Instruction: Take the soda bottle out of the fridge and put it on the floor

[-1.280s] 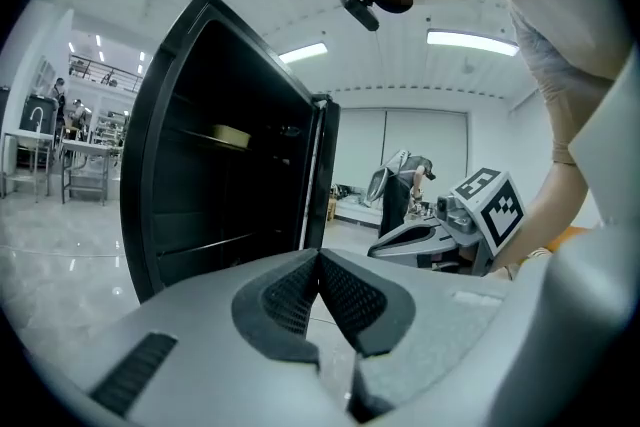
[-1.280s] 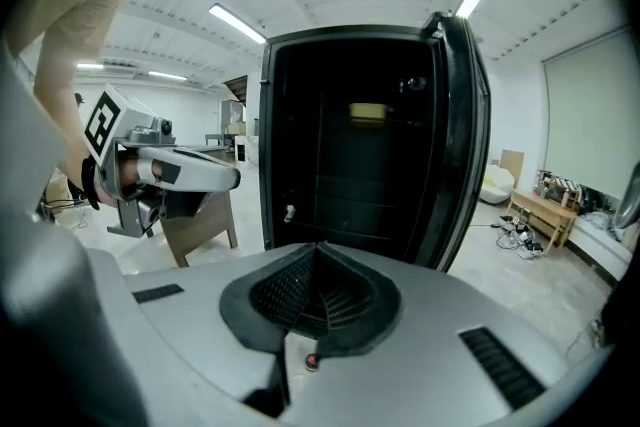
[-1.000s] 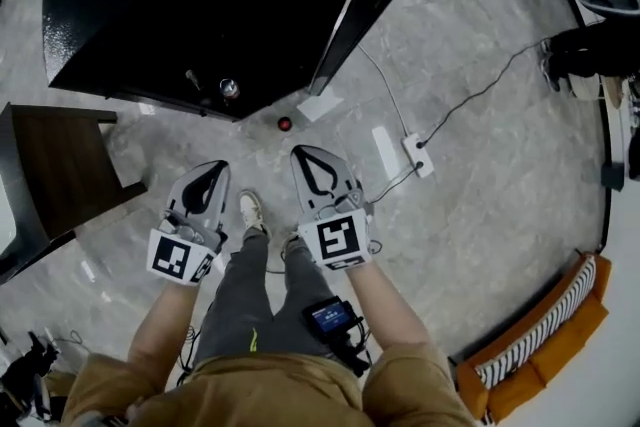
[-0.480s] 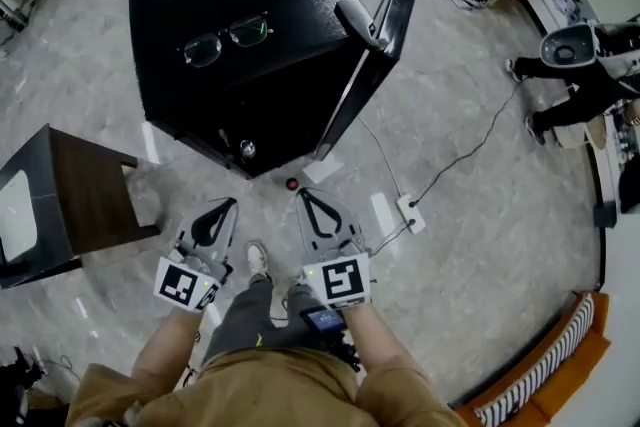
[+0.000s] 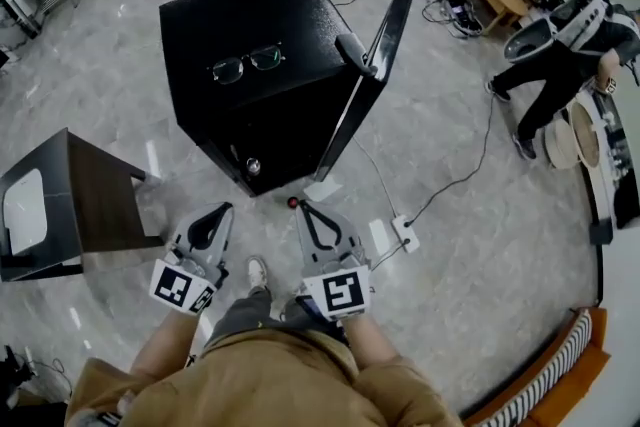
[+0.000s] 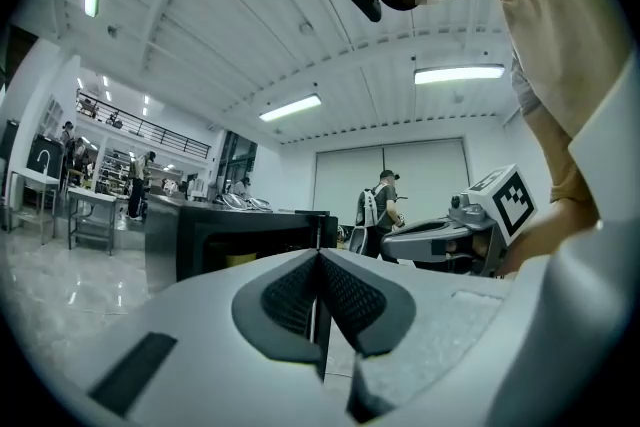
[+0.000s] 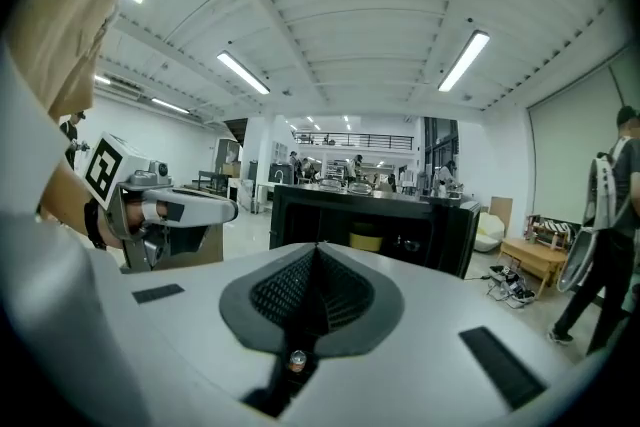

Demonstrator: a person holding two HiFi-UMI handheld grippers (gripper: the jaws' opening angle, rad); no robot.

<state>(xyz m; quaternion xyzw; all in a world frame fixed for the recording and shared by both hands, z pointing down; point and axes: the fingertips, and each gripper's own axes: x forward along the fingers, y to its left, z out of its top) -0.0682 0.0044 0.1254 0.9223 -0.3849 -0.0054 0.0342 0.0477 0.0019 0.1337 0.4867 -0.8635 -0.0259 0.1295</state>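
Empty and clamped shut, left claw and right claw face the open black box fridge.
What looks like the red-capped soda bottle stands on the grey marble floor by the fridge door; a careless step could topple it.

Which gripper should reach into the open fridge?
Right, likely: the right gripper points straight into the open fridge, while the left gripper has it off to one side. Both are shut, empty.

Free floor before fridge, door rightward

Fridge contents indistinct (too small).
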